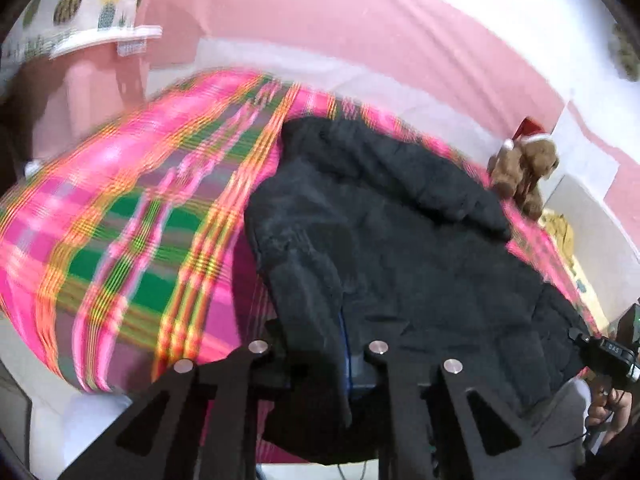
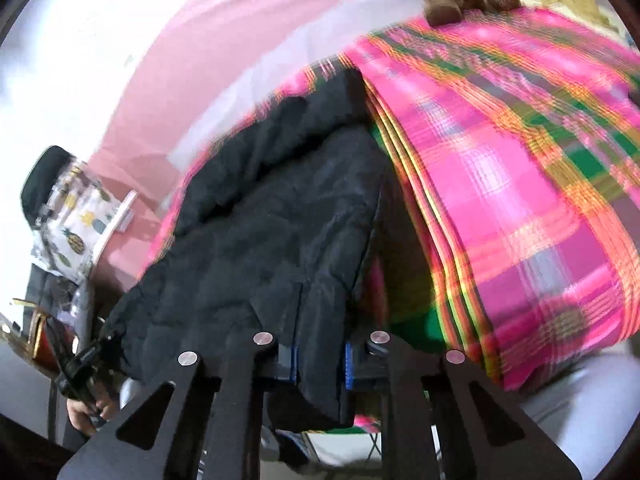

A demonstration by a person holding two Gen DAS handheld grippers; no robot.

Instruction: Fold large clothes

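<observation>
Black padded fabric is bunching between both sets of fingers: your left gripper [image 1: 320, 364] and right gripper [image 2: 320, 360] are each pinching the near hem of the jacket [image 1: 384, 232], which is stretching ahead of them over the plaid bedspread [image 1: 132, 216]. It looks soft, bulky and slippery, so you are wise gripping the thicker hem seam.
</observation>
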